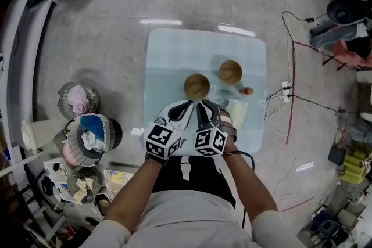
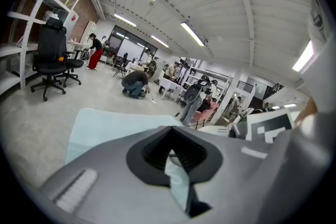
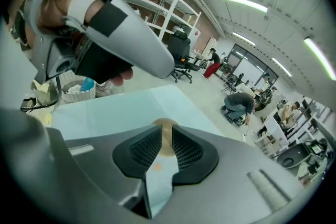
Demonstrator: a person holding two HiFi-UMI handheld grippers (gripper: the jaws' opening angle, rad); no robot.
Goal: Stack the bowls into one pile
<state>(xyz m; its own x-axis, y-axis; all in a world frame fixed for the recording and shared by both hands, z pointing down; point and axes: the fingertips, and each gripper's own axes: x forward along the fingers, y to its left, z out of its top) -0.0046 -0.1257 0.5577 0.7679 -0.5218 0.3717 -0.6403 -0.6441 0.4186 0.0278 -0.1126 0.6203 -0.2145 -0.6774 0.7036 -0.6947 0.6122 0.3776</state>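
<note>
1. Two wooden bowls are sitting apart on the pale blue table (image 1: 168, 49). The near bowl (image 1: 197, 85) is lying just ahead of your grippers, and the far bowl (image 1: 231, 72) is sitting beyond it to the right. They are not touching, so no pile is forming yet.
2. You are holding the left gripper (image 1: 183, 106) and the right gripper (image 1: 205, 105) side by side over the table's near part. Their tips are pointing toward the near bowl and stopping just short of it.
3. Left gripper (image 2: 169, 132): in its own view the pads are meeting at the tips and holding nothing.
4. Right gripper (image 3: 162, 136): the pads are standing a narrow slit apart with nothing in it. A tan bowl (image 3: 164, 124) is showing through the slit farther off; I cannot tell which of the two it is.
5. As I judge it, you are making the approach before the first pick. Neither bowl is being gripped.
6. The next move is calling for wider jaws on whichever gripper you are choosing. After that come a pinch on one bowl's rim, a lift, and a set-down centred inside the other bowl.
7. A small orange object (image 1: 249, 90) is lying near the far bowl, on its right. You are likely wanting to keep the carry path clear of it.
</note>
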